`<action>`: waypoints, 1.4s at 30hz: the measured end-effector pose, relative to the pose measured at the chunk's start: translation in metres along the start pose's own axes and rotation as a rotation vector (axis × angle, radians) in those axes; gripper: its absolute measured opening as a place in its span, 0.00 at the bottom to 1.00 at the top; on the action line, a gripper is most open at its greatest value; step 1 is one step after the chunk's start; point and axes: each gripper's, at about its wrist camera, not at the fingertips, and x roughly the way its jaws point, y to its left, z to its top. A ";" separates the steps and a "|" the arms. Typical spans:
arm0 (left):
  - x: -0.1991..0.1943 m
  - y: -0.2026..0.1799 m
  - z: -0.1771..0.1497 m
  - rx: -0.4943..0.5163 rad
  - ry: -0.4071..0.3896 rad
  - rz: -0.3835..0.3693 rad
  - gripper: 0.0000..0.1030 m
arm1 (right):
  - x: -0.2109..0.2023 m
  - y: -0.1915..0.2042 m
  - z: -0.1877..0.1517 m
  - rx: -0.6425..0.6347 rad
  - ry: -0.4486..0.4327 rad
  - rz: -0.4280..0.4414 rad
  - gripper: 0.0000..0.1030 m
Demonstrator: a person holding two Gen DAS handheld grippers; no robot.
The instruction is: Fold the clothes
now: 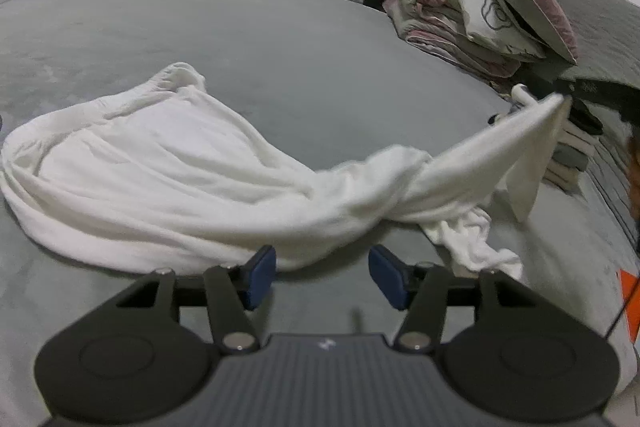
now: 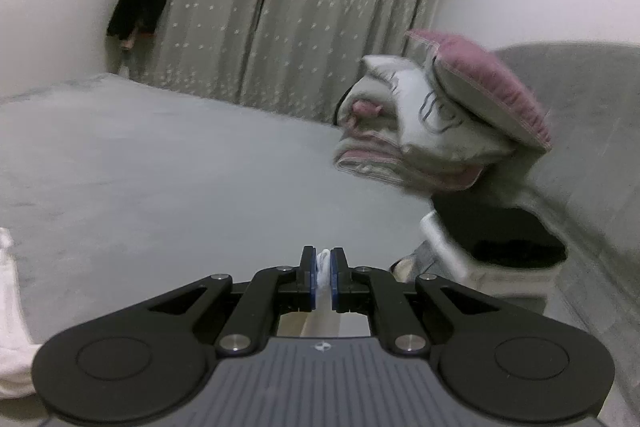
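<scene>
A white garment (image 1: pixel 160 163) lies crumpled across the grey bed (image 1: pixel 280 39) in the left wrist view. One end of it is lifted and stretched taut toward the right, where my right gripper (image 1: pixel 560 99) holds it above the bed. My left gripper (image 1: pixel 322 273) is open just in front of the garment's near edge, with nothing between its blue pads (image 1: pixel 262 275). In the right wrist view my right gripper (image 2: pixel 323 277) is shut on a fold of the white garment (image 2: pixel 323 267). More of the garment (image 2: pixel 12 307) shows at that view's left edge.
Folded bedding and pillows (image 1: pixel 480 15) are stacked at the bed's far right, seen also as bedding and pillows (image 2: pixel 440 123). A short stack of folded clothes (image 1: pixel 568 159) sits to the right. A grey headboard (image 2: pixel 580 115), star-patterned curtains (image 2: pixel 304 7) and a hanging dark garment (image 2: pixel 140 3) stand behind.
</scene>
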 end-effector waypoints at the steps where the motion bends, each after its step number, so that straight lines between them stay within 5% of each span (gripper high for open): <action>1: 0.002 0.000 0.003 0.003 -0.004 0.000 0.54 | -0.006 0.000 -0.005 0.005 0.010 0.019 0.07; 9: 0.027 -0.019 0.034 0.036 -0.015 -0.043 0.65 | -0.053 -0.003 -0.056 0.032 0.104 0.154 0.07; 18: 0.075 -0.067 0.055 0.130 0.040 -0.073 0.66 | -0.091 -0.010 -0.114 0.074 0.228 0.212 0.07; 23: 0.095 -0.072 0.058 0.099 0.084 -0.076 0.54 | -0.097 -0.017 -0.143 0.112 0.333 0.241 0.07; 25: 0.099 -0.072 0.057 0.095 0.112 -0.085 0.26 | -0.097 -0.018 -0.155 0.130 0.373 0.255 0.07; 28: 0.095 -0.073 0.051 0.107 0.106 -0.075 0.17 | -0.099 -0.017 -0.163 0.140 0.399 0.264 0.07; 34: 0.051 -0.065 0.042 0.086 -0.005 -0.118 0.14 | -0.100 -0.013 -0.156 0.121 0.405 0.284 0.07; 42: -0.018 -0.041 0.021 0.100 -0.103 -0.295 0.14 | -0.093 -0.012 -0.149 0.136 0.388 0.271 0.07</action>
